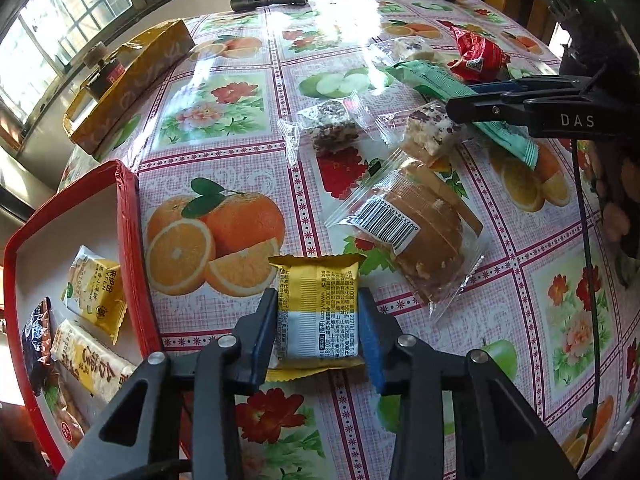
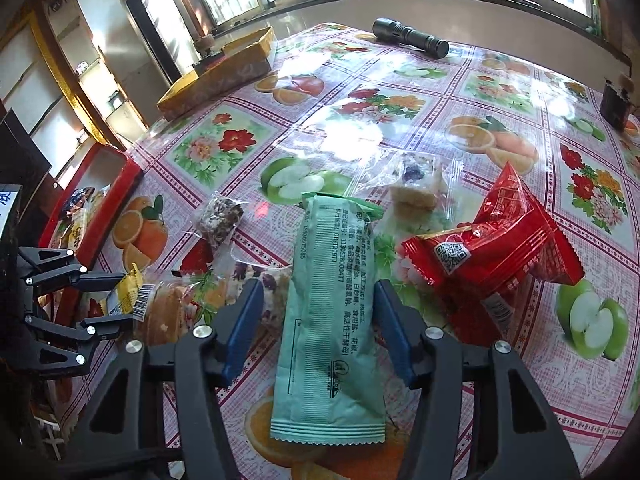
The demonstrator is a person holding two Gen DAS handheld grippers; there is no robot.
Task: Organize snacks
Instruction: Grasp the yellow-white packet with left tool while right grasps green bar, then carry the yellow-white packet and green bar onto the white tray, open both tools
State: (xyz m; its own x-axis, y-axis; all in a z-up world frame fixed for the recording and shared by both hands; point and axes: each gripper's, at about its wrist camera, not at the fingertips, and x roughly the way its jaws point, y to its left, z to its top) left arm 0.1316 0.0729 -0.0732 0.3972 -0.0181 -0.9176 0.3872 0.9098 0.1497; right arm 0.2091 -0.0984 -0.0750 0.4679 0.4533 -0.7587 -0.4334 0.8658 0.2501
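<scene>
My left gripper (image 1: 318,322) is shut on a yellow and white snack packet (image 1: 316,312), just right of the red tray (image 1: 132,236), which holds several snacks. My right gripper (image 2: 318,304) straddles a long green packet (image 2: 334,308) lying on the table; its blue pads stand just off the packet's sides, so it is open. The green packet also shows in the left wrist view (image 1: 460,104). A red packet (image 2: 492,248), a wrapped bun (image 1: 424,232), and clear-wrapped nougat bars (image 1: 332,124) lie between the grippers. The left gripper shows in the right wrist view (image 2: 120,298).
A yellow box (image 1: 136,84) with a small bottle stands at the far left. A black flashlight (image 2: 410,36) lies at the back near the window. A dark jar (image 2: 616,104) stands at the far right. The table has a fruit-patterned cloth (image 1: 224,120).
</scene>
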